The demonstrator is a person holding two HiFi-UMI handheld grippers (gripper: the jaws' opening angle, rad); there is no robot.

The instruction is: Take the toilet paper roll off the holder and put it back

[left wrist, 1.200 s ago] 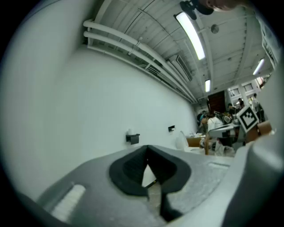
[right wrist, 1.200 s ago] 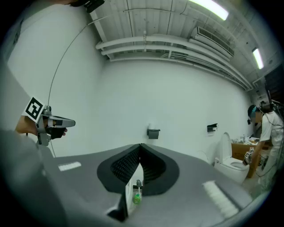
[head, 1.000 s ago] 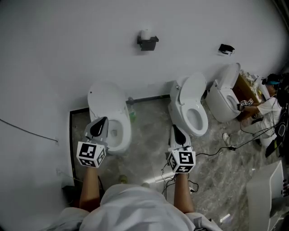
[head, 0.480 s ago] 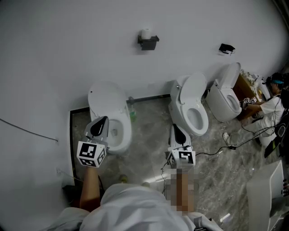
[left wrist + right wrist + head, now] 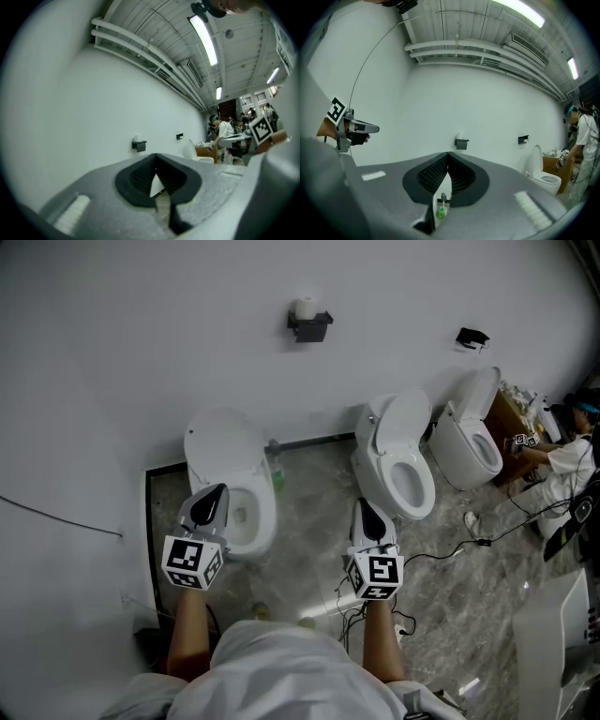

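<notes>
Toilet paper roll [image 5: 304,308] sits on its black holder [image 5: 309,329], on the white wall [image 5: 141,334] well ahead of both grippers. I hold both forearms forward and level. The left gripper [image 5: 216,491] is over the left toilet [image 5: 225,442] and the right gripper [image 5: 362,506] is beside the middle toilet [image 5: 412,427]. Each has its jaws closed on nothing. Only the right gripper view shows the left gripper side-on.

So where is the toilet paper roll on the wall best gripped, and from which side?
Grip the toilet paper roll across its round sides, coming level from the front: it seems to stand upright on the black holder, wall behind.
</notes>
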